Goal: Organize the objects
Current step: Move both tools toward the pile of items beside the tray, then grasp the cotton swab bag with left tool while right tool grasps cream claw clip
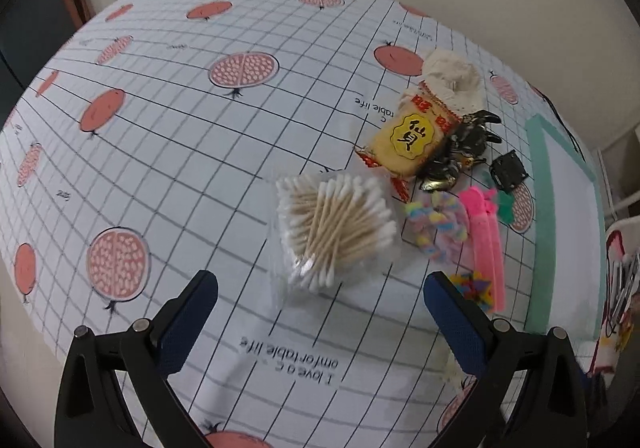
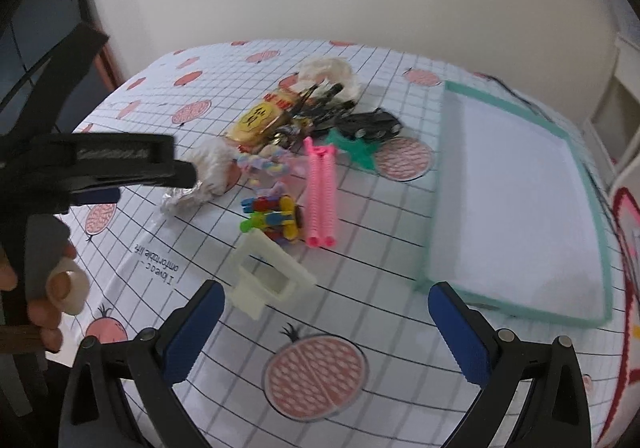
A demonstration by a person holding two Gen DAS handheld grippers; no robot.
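A clear bag of cotton swabs (image 1: 336, 232) lies on the pomegranate-print tablecloth (image 1: 180, 152). My left gripper (image 1: 320, 284) stands open just short of it, and the bag's near end reaches the gap between the blue pads without touching them. Right of the bag are a pastel scrunchie (image 1: 436, 224), pink hair rollers (image 1: 486, 236), a yellow snack packet (image 1: 412, 136) and a black hair claw (image 1: 468, 144). My right gripper (image 2: 326, 292) is open and holds nothing; a pale plastic frame (image 2: 268, 272) lies just ahead of its left finger.
A white tray with a green rim (image 2: 436, 184) sits to the right of the pile. A colourful block toy (image 2: 276, 218), a green star (image 2: 356, 152) and a white cloth (image 2: 328, 72) lie in the pile. A person's hand (image 2: 40, 288) holds the left gripper's handle at far left.
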